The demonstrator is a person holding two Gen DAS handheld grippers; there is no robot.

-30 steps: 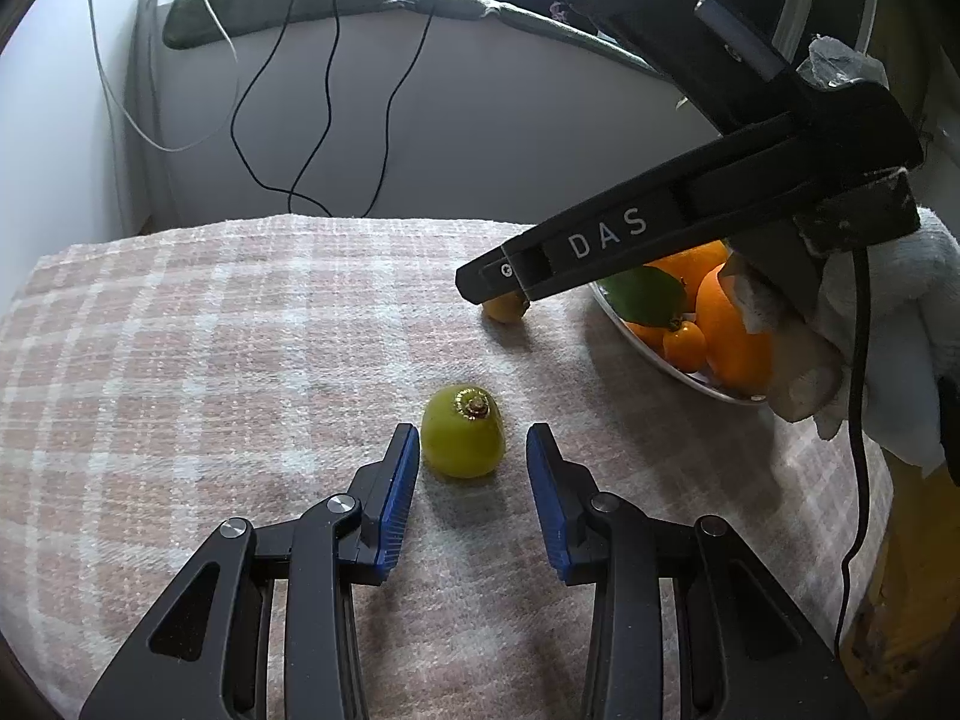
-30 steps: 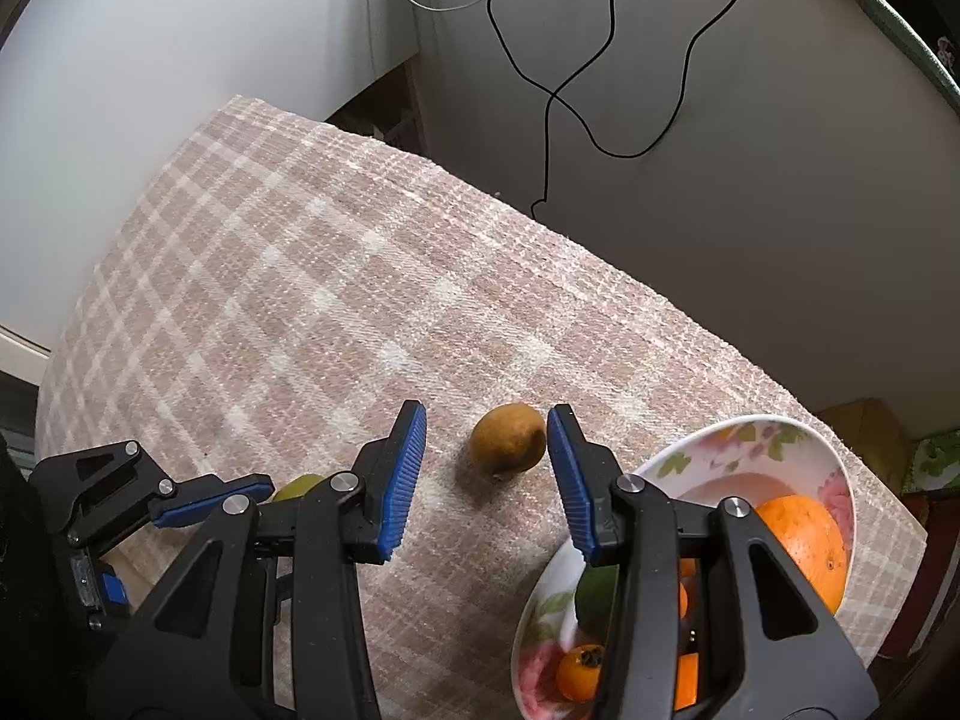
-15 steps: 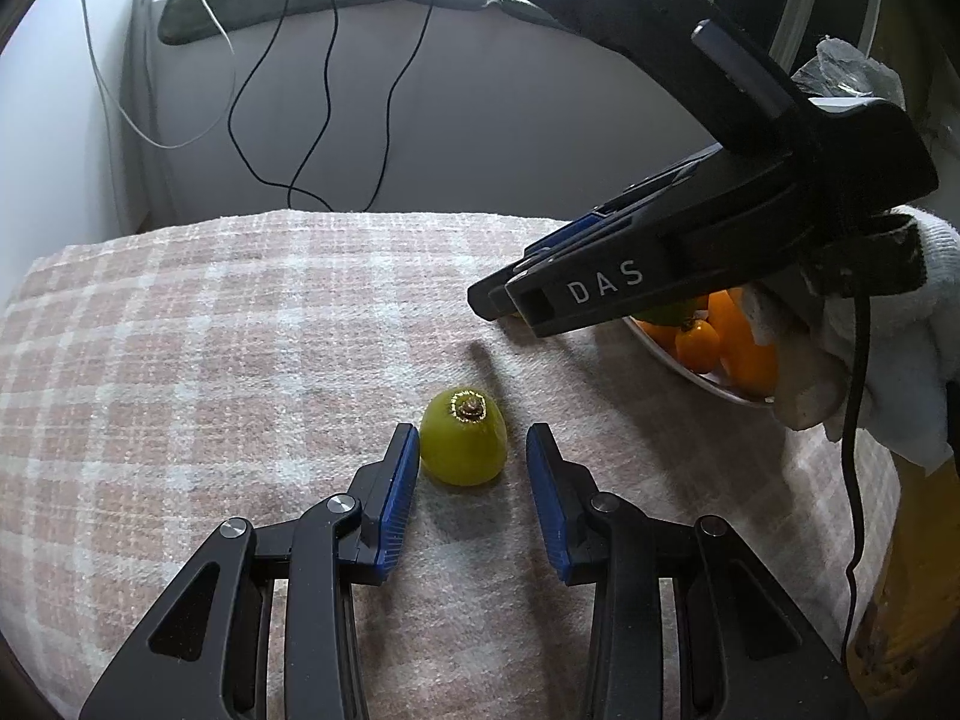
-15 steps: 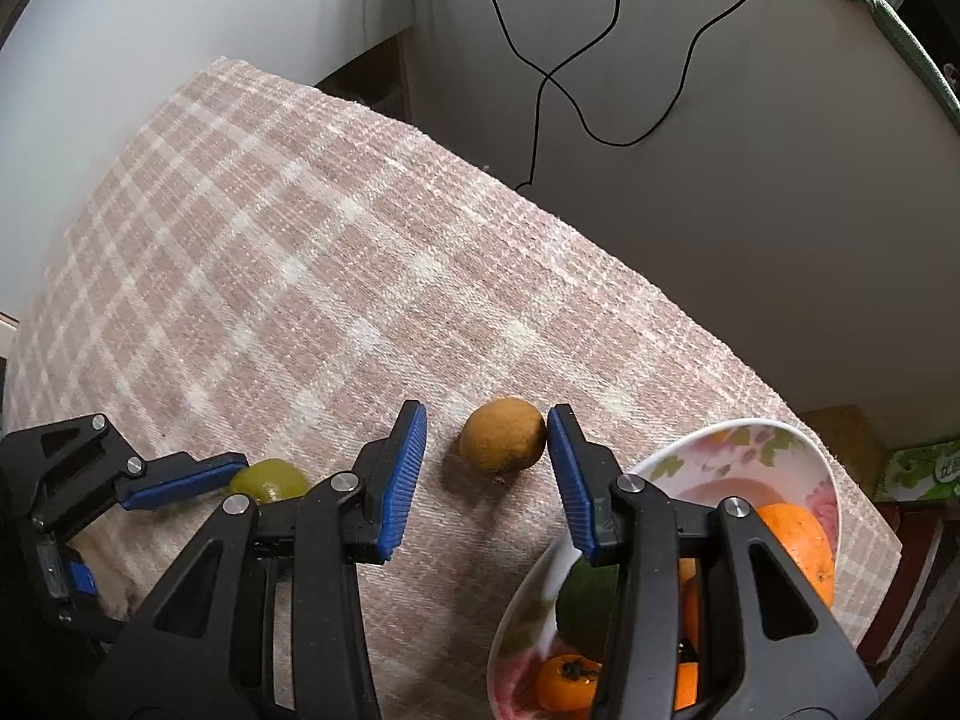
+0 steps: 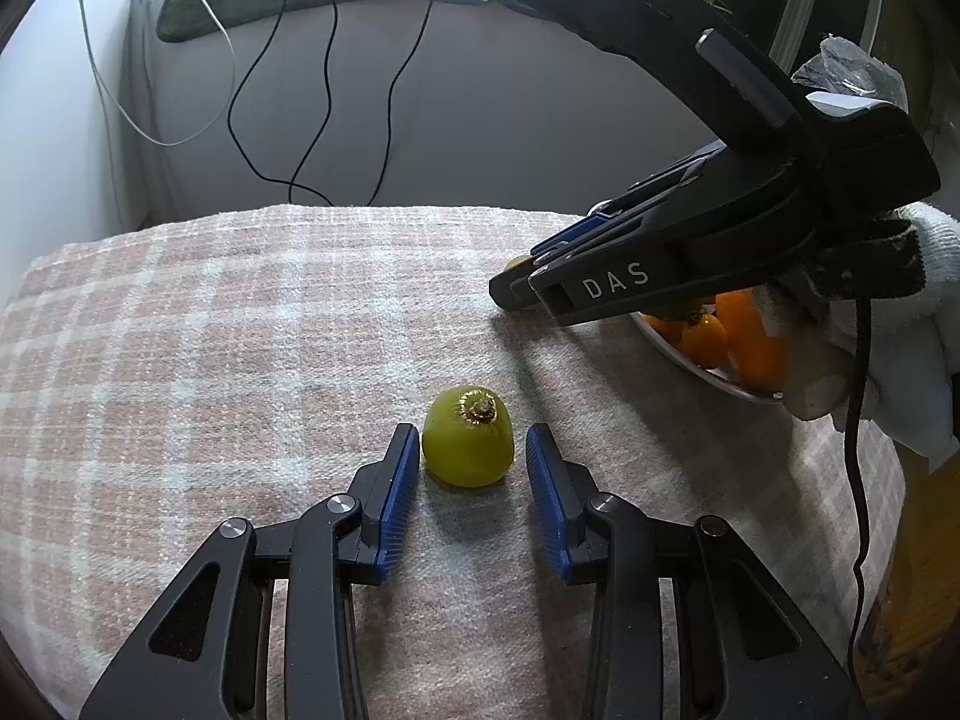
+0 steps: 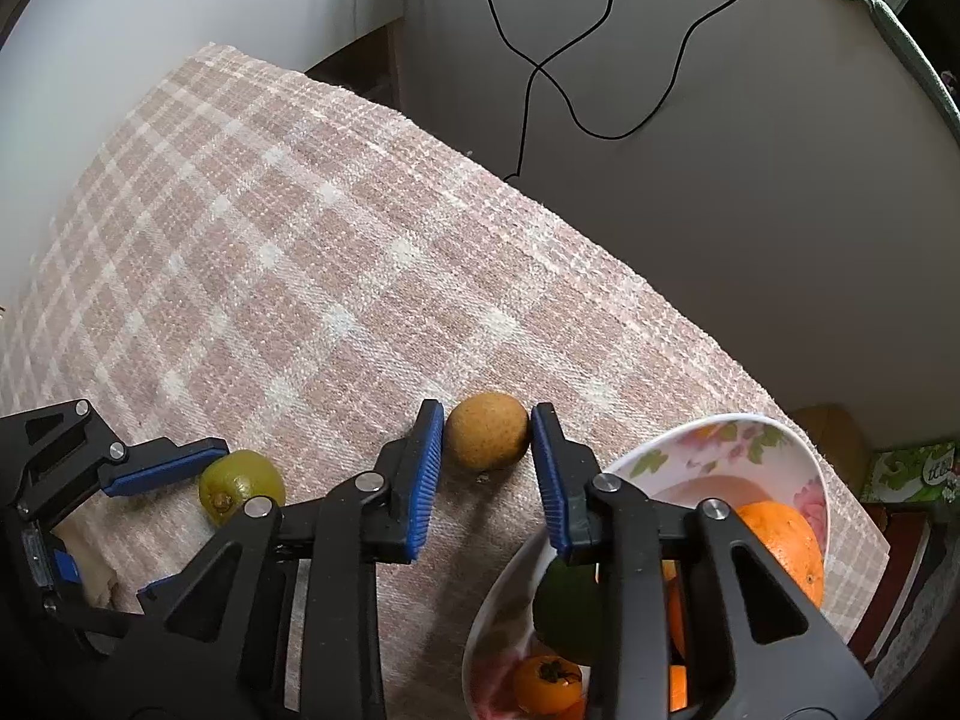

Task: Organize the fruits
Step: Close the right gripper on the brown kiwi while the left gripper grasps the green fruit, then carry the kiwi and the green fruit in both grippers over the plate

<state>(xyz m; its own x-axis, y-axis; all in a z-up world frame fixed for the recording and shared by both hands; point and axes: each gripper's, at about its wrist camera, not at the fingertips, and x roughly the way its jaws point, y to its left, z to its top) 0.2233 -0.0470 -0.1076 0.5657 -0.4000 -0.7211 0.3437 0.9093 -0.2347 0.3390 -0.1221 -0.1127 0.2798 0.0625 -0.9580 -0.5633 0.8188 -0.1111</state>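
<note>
A green fruit lies on the plaid cloth between the blue pads of my left gripper. The left pad is at its side and a gap shows at the right pad, so this gripper is open. A round brown fruit sits on the cloth beside the floral bowl. My right gripper straddles it with jaws closing, and both pads touch its sides. In the left wrist view the right gripper hides most of the brown fruit. The right wrist view shows the green fruit at the lower left.
The bowl at the table's right edge holds an orange, a dark green fruit and small orange fruits. A white-gloved hand holds the right gripper. Black cables hang on the wall behind the table.
The right gripper's jaws have narrowed onto the brown fruit, and it has tilted down over it, hiding more of the bowl. The left gripper and green fruit have stayed put.
</note>
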